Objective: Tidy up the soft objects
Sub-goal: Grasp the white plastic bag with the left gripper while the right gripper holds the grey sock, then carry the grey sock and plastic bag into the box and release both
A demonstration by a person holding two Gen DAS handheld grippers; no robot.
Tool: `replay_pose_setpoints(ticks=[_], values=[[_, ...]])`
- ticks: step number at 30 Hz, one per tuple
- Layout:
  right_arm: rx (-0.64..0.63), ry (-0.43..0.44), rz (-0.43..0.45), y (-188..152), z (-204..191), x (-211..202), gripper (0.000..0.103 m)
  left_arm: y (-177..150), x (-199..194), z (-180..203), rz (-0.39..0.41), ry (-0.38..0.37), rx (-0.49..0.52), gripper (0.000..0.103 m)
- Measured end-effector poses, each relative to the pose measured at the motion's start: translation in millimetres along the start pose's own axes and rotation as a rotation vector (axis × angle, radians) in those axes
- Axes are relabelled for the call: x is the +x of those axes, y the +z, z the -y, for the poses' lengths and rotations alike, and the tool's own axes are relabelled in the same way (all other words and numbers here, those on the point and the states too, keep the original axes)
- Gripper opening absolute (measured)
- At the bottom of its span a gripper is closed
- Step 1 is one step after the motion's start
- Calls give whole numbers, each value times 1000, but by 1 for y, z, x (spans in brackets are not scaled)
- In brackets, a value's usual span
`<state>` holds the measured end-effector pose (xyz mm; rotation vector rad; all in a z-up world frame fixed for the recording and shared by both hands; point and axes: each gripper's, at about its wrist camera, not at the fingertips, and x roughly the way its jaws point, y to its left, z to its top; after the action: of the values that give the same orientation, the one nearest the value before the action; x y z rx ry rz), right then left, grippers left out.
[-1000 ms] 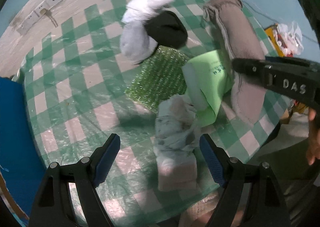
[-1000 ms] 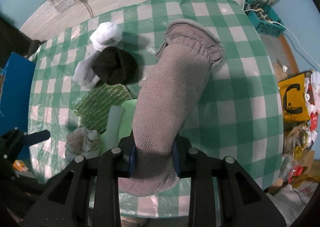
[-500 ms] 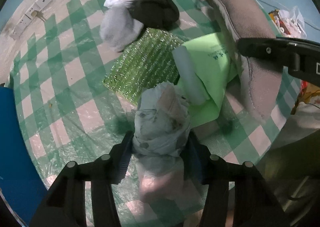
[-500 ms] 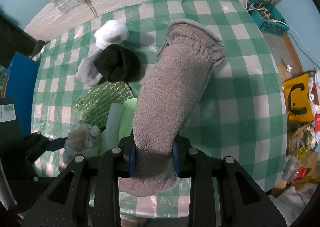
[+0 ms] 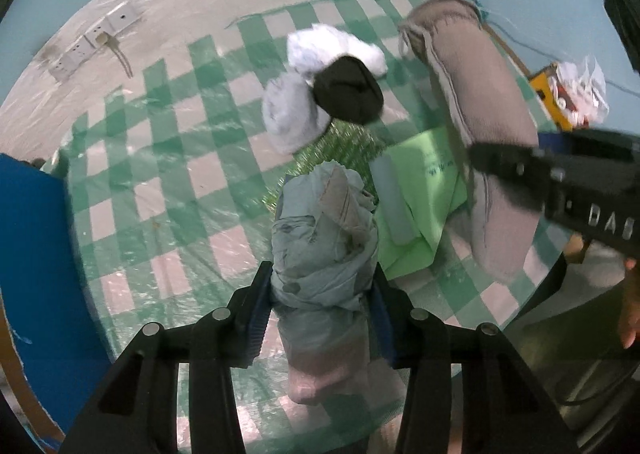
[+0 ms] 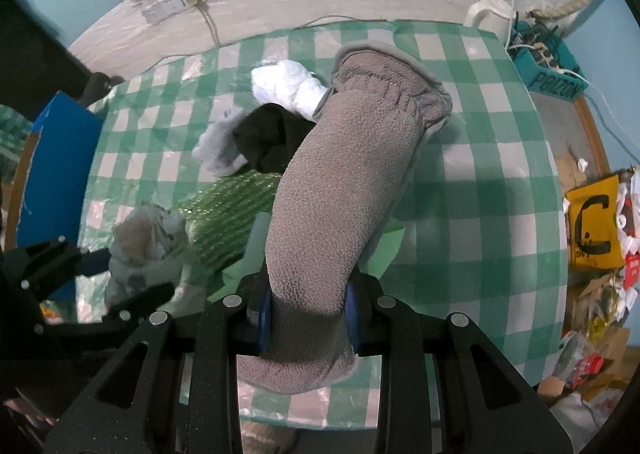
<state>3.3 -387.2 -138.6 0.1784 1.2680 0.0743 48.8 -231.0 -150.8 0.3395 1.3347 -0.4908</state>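
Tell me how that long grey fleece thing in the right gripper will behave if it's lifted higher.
The grey fleece piece bends over beyond the right gripper, so it is probably floppy and will droop. Its nubby pile looks grippy, unlikely to slip.

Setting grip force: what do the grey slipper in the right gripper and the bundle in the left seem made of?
Grey slipper: looks like fleece, matte with a pebbly nap and a stitched rim. Pale bundle: seems thin woven cotton cloth, matte, creased and stained, knotted into folds. Both look soft and compressible.
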Motion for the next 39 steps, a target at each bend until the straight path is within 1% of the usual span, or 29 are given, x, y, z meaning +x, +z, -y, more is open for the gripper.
replay_pose_setpoints(ticks=[4,5,7,11,16,23,31,35,39], values=[[-20,6,16,1,-8,-8,27,-13,-11,-6,34,6,-34,46],[-28,7,22,1,-12,-11,27,-11,-15,-11,44,9,-44,46],[-41,10,31,1,-17,-16,27,-19,-26,-3,58,16,-60,46],[-80,10,50,2,-30,-24,27,-16,-35,-22,78,32,-103,46],[-120,16,58,3,-46,-29,27,-25,-49,-37,105,59,-136,46],[-174,46,77,9,-73,-42,27,-40,-74,-56,138,112,-170,46],[-238,82,91,14,-110,-53,27,-55,-101,-85,172,134,-220,46],[-259,100,87,17,-128,-54,27,-65,-117,-101,203,166,-245,46],[-290,113,91,23,-150,-56,27,-77,-130,-120,223,168,-281,46]])
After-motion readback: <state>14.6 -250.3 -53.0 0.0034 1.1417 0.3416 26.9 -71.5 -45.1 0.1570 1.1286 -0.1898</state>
